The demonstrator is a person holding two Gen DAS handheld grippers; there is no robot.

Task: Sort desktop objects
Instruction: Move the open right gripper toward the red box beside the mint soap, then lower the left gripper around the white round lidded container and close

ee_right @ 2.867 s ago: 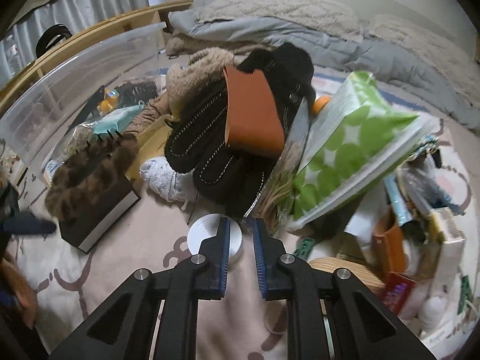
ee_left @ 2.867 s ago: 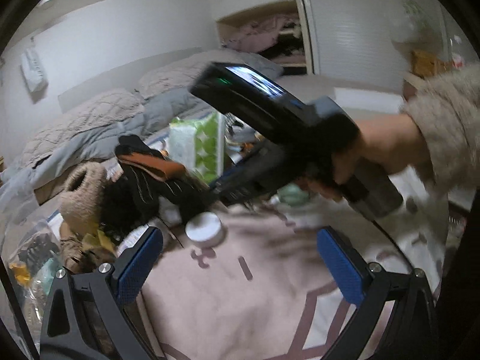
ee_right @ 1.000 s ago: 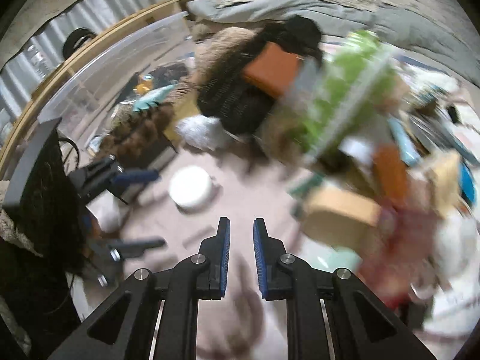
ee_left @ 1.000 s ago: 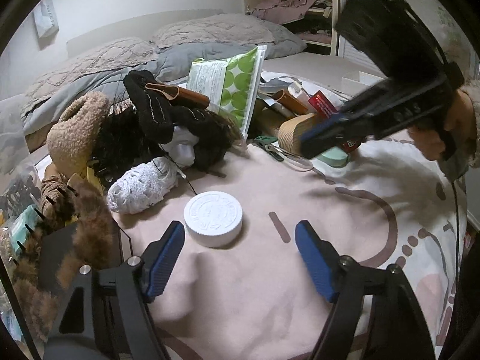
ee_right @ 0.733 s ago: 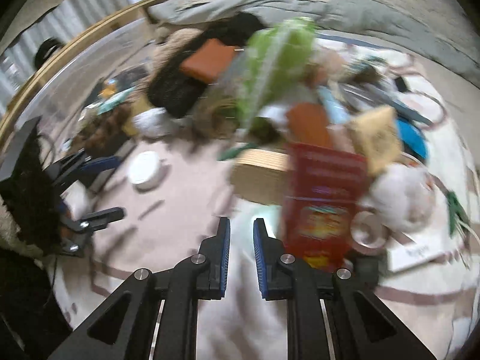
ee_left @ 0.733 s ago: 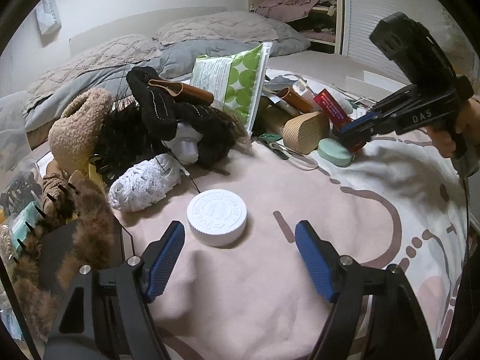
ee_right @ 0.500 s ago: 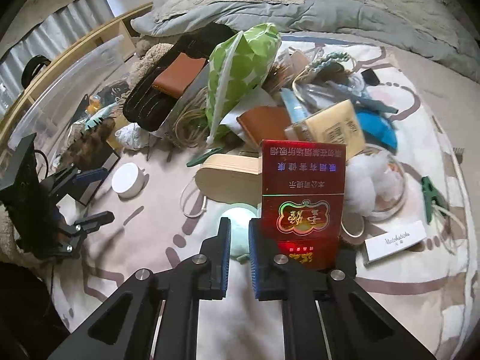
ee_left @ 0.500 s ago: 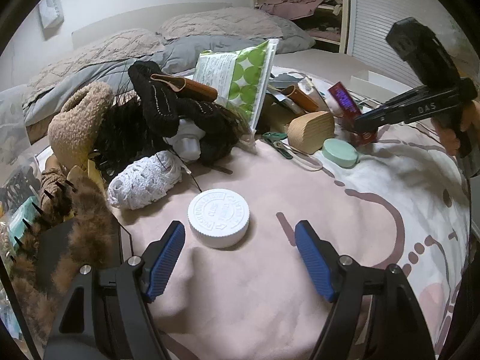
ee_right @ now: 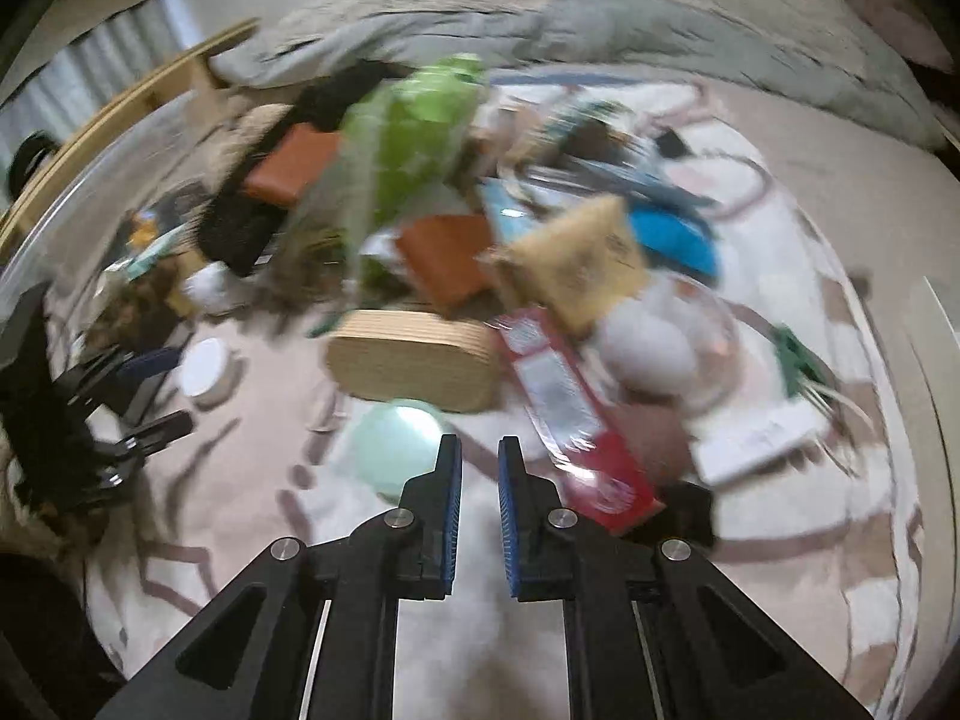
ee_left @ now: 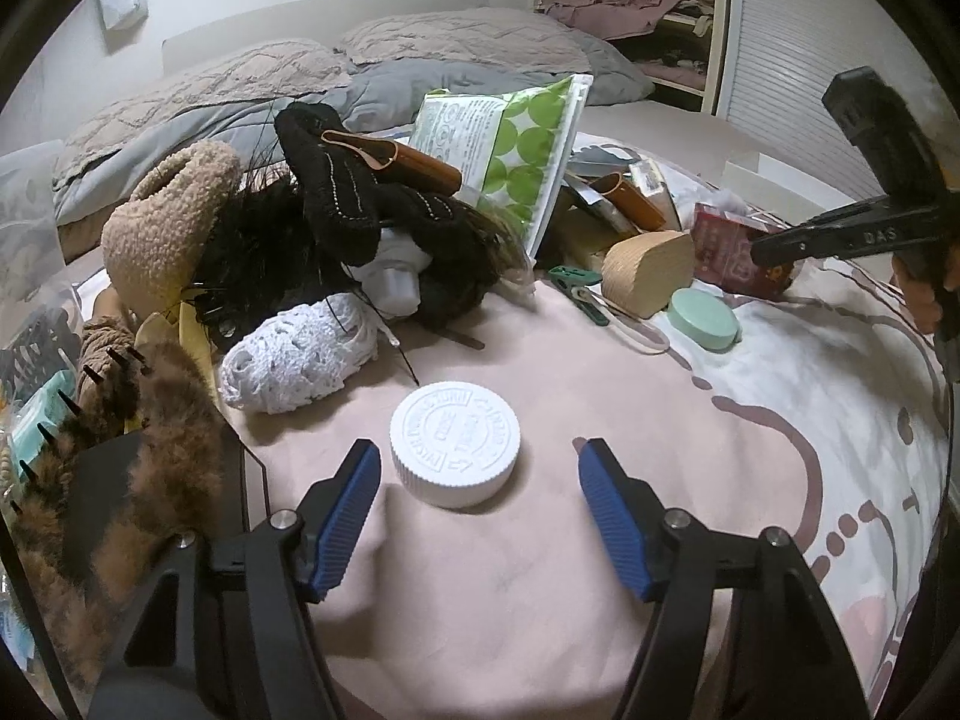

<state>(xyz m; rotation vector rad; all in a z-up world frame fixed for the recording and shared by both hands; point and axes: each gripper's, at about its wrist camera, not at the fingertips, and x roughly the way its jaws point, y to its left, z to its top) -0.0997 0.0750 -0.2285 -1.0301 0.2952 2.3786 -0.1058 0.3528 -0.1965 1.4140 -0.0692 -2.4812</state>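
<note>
Blue ribbed pads of the left gripper (ee_left: 479, 510) stand on either side of the white screw-top lid (ee_left: 455, 441); the jaws have just been closing in on it, yet neither pad touches it, so the claw is released, with the lid between the pads nearer the left one. The right gripper (ee_right: 480, 462) is clenched on nothing, its pads almost together above the cloth, just right of a mint-green round tin (ee_right: 399, 445) and left of a red carton (ee_right: 570, 420). Beyond the lid, further off, lie a white crocheted piece (ee_left: 300, 354), black stitched gloves (ee_left: 348, 198), a tan fleece item (ee_left: 168, 228) and a green-dotted pouch (ee_left: 510, 138); to the right sit a rounded wooden box (ee_left: 651, 267) and a green clip (ee_left: 576, 279). I judge the sorting barely begun: nearly everything is heaped in one pile, and the lid looks like the next pick. A clear plastic bin (ee_right: 90, 210) at the far left already holds a few things. All of it rests on a pink patterned blanket (ee_left: 600, 570), which dimples softly under weight. Behind is a bed with grey quilted pillows (ee_left: 456, 36), and an open wardrobe shelf (ee_left: 630, 0) at the far right.
</note>
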